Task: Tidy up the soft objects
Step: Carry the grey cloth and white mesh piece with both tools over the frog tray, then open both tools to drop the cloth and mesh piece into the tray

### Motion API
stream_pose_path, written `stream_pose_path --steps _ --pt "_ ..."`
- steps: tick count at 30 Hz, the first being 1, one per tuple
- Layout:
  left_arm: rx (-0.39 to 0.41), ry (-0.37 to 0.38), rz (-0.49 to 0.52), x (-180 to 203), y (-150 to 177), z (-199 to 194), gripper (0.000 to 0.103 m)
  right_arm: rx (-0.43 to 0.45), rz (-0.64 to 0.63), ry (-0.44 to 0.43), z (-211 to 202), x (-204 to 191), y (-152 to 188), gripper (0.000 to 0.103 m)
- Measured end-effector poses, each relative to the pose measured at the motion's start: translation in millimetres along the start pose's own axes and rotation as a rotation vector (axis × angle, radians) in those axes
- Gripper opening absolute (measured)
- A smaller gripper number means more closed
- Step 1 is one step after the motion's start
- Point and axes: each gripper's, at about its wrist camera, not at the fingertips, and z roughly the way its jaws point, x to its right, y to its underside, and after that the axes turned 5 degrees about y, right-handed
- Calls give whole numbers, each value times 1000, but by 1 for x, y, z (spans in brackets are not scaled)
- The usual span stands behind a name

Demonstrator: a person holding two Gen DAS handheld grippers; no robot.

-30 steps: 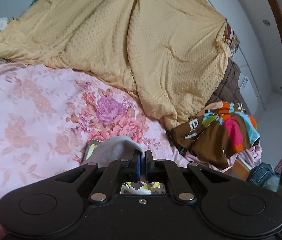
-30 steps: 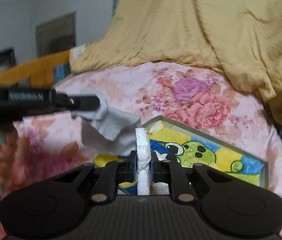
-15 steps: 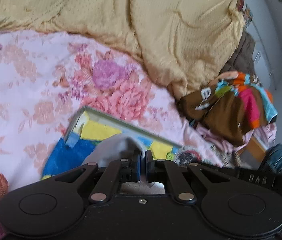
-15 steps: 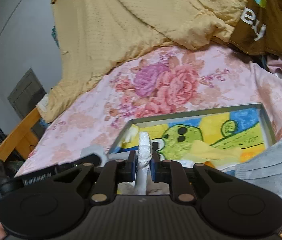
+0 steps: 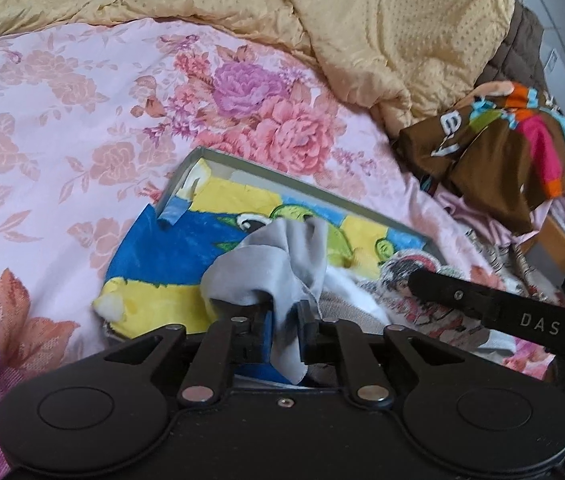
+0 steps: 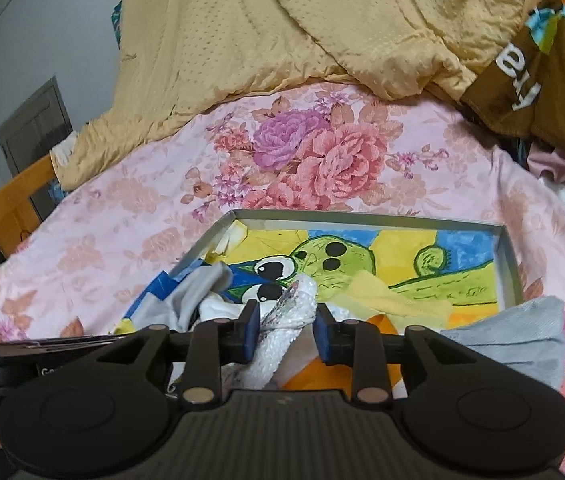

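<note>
The grey cloth (image 5: 278,264) hangs bunched between the fingers of my left gripper (image 5: 285,330), over the near end of the shallow tray (image 5: 306,190) that lies on the flowered pink bedspread (image 5: 82,120). My left jaws are opening around it; the gap is narrow and the fabric fills it, the pads seeming to touch it on both sides. In my right gripper (image 6: 287,330) the jaws are opening too, and the white textured cloth (image 6: 282,328) stands between them, resting against the left pad with clear space on the right side. It sits over the tray's near edge, above the painted green cartoon creature (image 6: 322,268) on the tray floor. A yellow cloth (image 6: 398,300) lies in the tray just beyond, and another grey cloth (image 6: 522,336) drapes over its right corner. Farther back a tan quilt (image 6: 282,32) is heaped on the bed, with a brown multicoloured garment (image 5: 498,148) beside it.
</note>
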Motion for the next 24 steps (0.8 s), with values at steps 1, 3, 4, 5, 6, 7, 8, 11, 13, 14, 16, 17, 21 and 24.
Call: stream_pose_path --steps 1,3,4,5,6,7,8,11,13,14,16,17,21,24 --pt "-6 -17 1 1 1 0 14 7 -23 25 0 -2 1 45" --pt "-13 -33 -6 1 1 0 15 8 -69 55 1 -4 5 46" --pt "-16 -39 -14 0 1 0 16 5 -74 55 2 -3 7 46" --pt "-19 -43 -16 0 1 0 17 1 -75 52 3 -2 9 48" --pt "-22 -51 -13 1 1 -1 18 0 -83 55 4 -2 11 49" --pt "-24 -59 -8 2 2 -1 20 2 -94 60 4 -2 12 51" --pt "-24 -65 -4 3 2 -2 23 8 -109 67 3 -3 13 53" --pt "-20 -84 -4 4 2 -6 33 21 -124 74 0 -5 13 56" --pt "-11 -90 -8 4 3 -10 39 29 -125 74 -2 -4 13 59" --pt "-8 -93 -5 6 3 -12 41 33 -125 74 -4 -4 13 62" --pt "0 -99 6 9 3 -16 46 42 -124 75 -6 -3 14 65" --pt "6 -101 11 11 3 -18 50 47 -123 77 -8 -3 14 68" --pt "27 -114 23 19 1 -29 57 75 -110 75 -17 -2 14 73" --pt "44 -123 39 27 0 -39 61 106 -90 66 -29 -2 12 80"
